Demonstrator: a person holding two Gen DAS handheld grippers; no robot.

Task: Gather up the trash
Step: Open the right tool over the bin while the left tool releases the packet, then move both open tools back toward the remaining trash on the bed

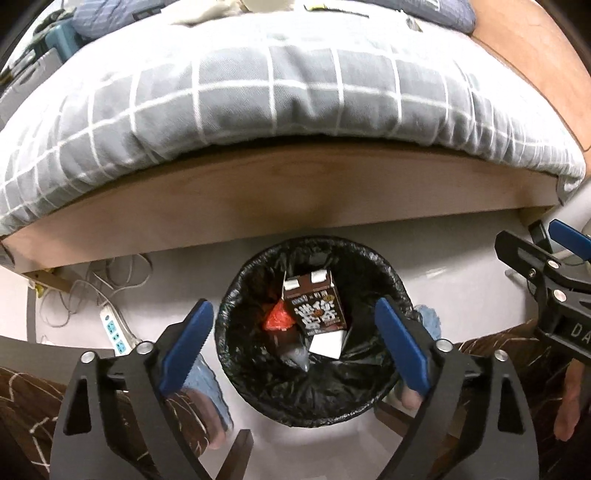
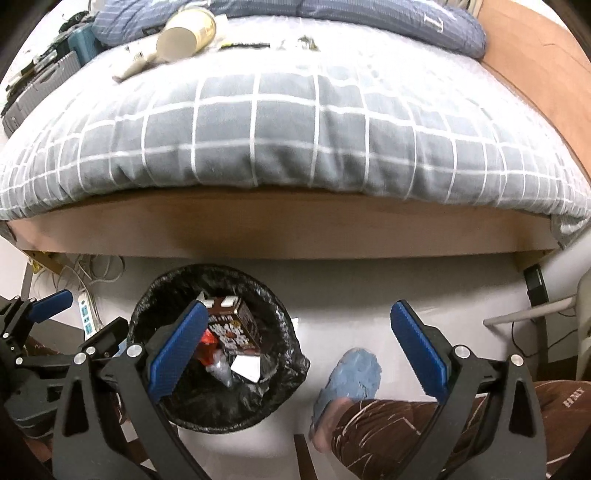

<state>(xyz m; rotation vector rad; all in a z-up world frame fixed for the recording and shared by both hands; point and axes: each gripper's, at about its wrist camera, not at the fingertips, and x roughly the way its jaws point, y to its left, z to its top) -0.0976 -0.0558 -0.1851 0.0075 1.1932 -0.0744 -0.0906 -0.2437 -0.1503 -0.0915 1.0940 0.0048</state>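
Black liner: the trash bin (image 1: 314, 332) stands on the pale floor (image 1: 461, 288), just off the wooden side rail of the bed (image 1: 295, 195), lined with a crinkled black bag.
Trash already in: a brown drink carton (image 1: 317, 306) lies on top, with a red wrapper (image 1: 277, 317), a white scrap (image 1: 327, 345) and a clear plastic piece (image 1: 295, 356) beside and below it.
Left claw: the left claw (image 1: 295, 343) hangs right over the bin mouth, blue pads spread wide with nothing between them; the carton lies loose under it.
Right claw: the right claw (image 2: 299, 354) is spread too and holds nothing; it hangs over bare floor just right of the bin.
Done: several pieces are in the bin, the carton probably the latest.
Left to do: on the far side of the bed's grey checked quilt (image 2: 277, 140), a tipped paper cup (image 2: 186, 35) and a few pale scraps (image 2: 135, 61) lie near the dark blue pillow (image 2: 369, 18); these look like the next pickups.
Around: a power strip (image 1: 112, 328) and loose white cables (image 1: 92, 280) lie on the floor by the bed's left corner; the person's feet in blue slippers (image 2: 351, 380) flank the bin.
In the way: the quilt overhangs the bed's near edge, and the cup lies well apart from both claws, so a long reach across soft bedding seems needed.
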